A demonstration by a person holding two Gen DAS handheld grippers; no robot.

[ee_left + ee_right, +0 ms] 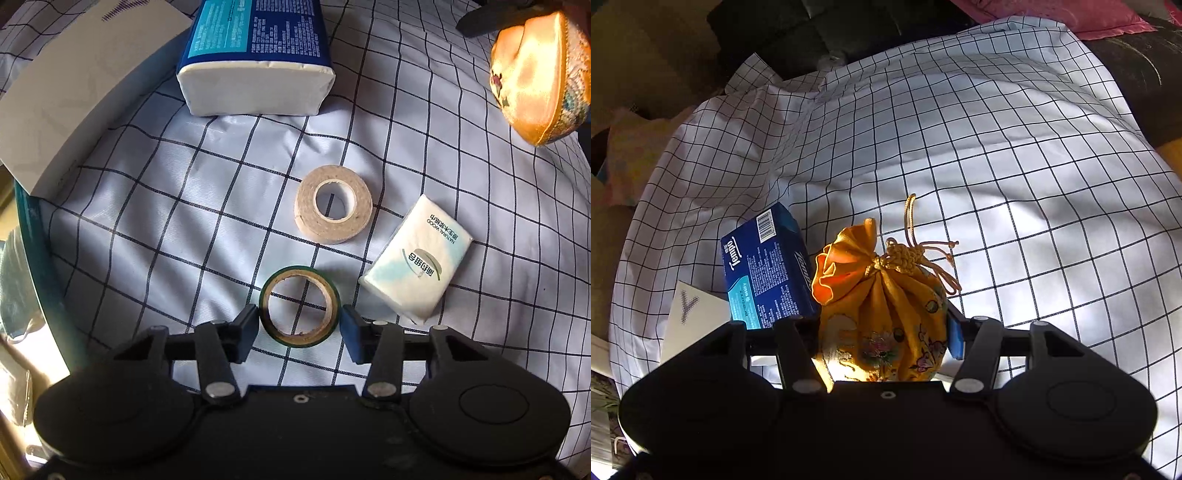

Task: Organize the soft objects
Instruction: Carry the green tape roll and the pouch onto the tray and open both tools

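A green tape roll [295, 336] lies flat on the checked cloth [147, 229], and my left gripper [300, 325] is shut on it with a pad against each side. Beyond it lie a white tape roll [332, 230] and a small pocket tissue pack [417, 258]. A large blue tissue pack [255, 55] stands further back. My right gripper [882, 339] is shut on a yellow embroidered drawstring pouch [886, 317], held above the cloth; the same pouch [535, 74] shows at the top right of the left wrist view.
A white box [74, 92] lies at the left by the cloth's edge, next to the blue tissue pack [764, 273]. The checked cloth [997, 147] stretches wide to the right. A dark sofa [849, 29] and pink fabric [1089, 18] border its far side.
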